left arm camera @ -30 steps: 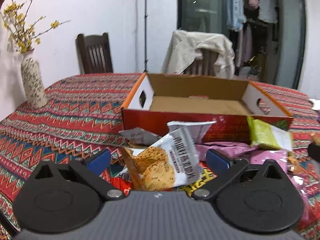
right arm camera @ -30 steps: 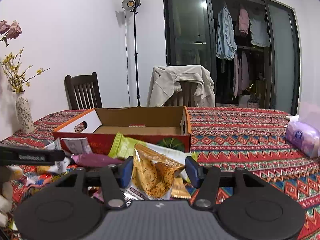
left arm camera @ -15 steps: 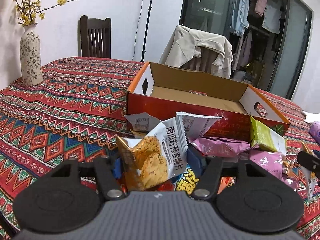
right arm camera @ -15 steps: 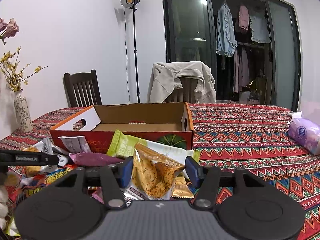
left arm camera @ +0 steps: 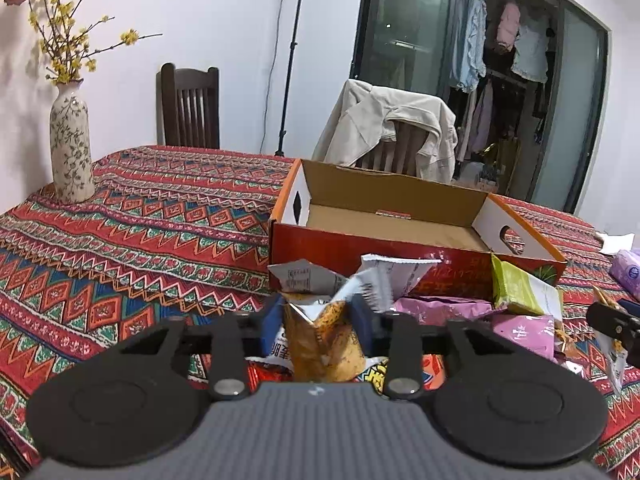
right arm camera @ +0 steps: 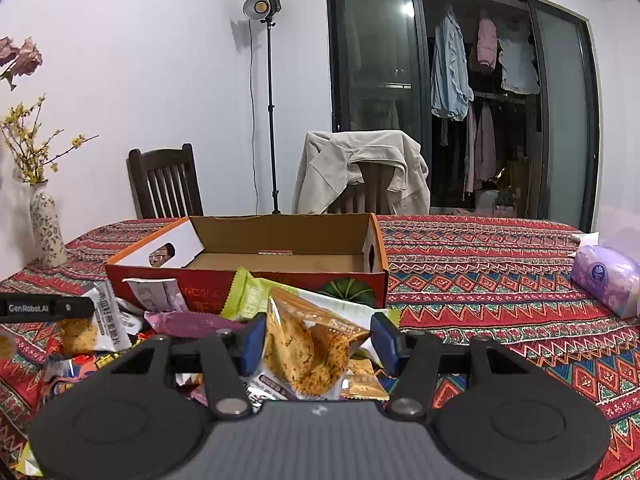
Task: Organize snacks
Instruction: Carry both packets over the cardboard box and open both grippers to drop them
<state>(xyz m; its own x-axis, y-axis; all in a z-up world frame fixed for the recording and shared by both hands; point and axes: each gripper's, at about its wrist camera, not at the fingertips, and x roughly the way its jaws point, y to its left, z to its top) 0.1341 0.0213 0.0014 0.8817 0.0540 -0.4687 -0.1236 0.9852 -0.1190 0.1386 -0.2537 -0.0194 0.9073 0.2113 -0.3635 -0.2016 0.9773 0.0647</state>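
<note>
Left gripper (left arm camera: 318,316) was wide open a second ago; jaws now closing, pads pinching a crumpled white-orange cracker packet (left arm camera: 326,336). Right gripper (right arm camera: 318,338) unchanged, half-open around an orange cracker bag (right arm camera: 308,354), left pad touching. Empty cardboard box (left arm camera: 384,220) at 12 o'clock.

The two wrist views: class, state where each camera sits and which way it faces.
Left wrist: on the left claw, facing the open orange-edged cardboard box; its jaws are closing on a crumpled white-and-orange snack packet.
Right wrist: on the right claw, facing the box's other end; a clear cracker packet sits between its pads.
Shared: box, floral ceramic vase.
</note>
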